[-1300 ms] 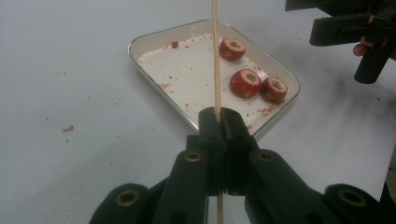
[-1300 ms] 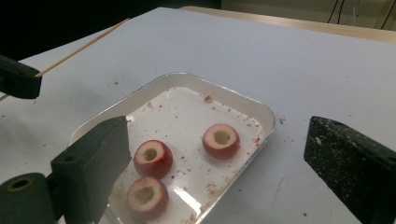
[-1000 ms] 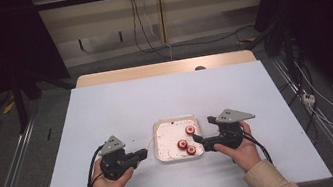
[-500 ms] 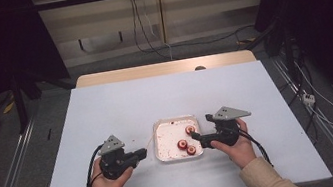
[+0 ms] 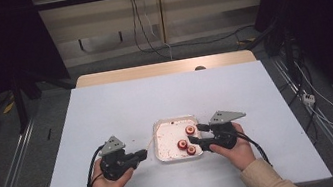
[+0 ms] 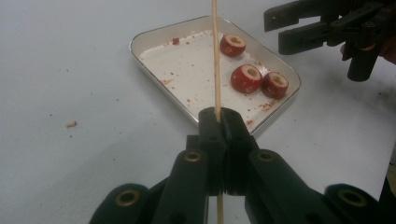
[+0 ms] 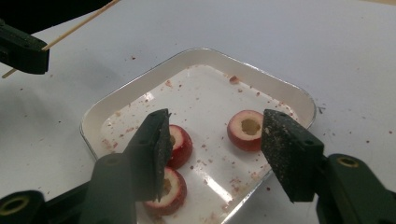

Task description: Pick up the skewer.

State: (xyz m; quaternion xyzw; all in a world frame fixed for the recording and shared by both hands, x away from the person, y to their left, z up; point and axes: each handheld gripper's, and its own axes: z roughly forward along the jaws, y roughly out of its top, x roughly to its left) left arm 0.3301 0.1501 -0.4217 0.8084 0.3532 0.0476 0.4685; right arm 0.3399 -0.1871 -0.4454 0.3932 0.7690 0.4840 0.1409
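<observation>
A white tray point(image 5: 175, 120) holds three red cored fruits point(image 5: 190, 129) point(image 5: 182, 144) point(image 5: 191, 149). My left gripper point(image 5: 142, 153) rests left of the tray, shut on a thin wooden skewer point(image 6: 215, 56) that points over the tray rim point(image 6: 133, 44). My right gripper point(image 5: 196, 134) hovers at the tray's right side, over the fruits. Its jaws have just been closing and still stand apart. In the right gripper view point(image 7: 219, 140), one fruit point(image 7: 247, 130) lies beyond the gap near one pad. Two others point(image 7: 180, 144) point(image 7: 170, 191) sit partly behind the other jaw. No pad presses on a fruit.
Red crumbs speckle the tray floor and the white table point(image 5: 106, 108) around it. The table's wooden far edge point(image 5: 165, 68) lies well beyond. Cables trail from both grippers toward the table's near edge.
The right gripper's jaws stand closer together than before. Both hands have kept their places, and the left gripper holds the skewer as before.
</observation>
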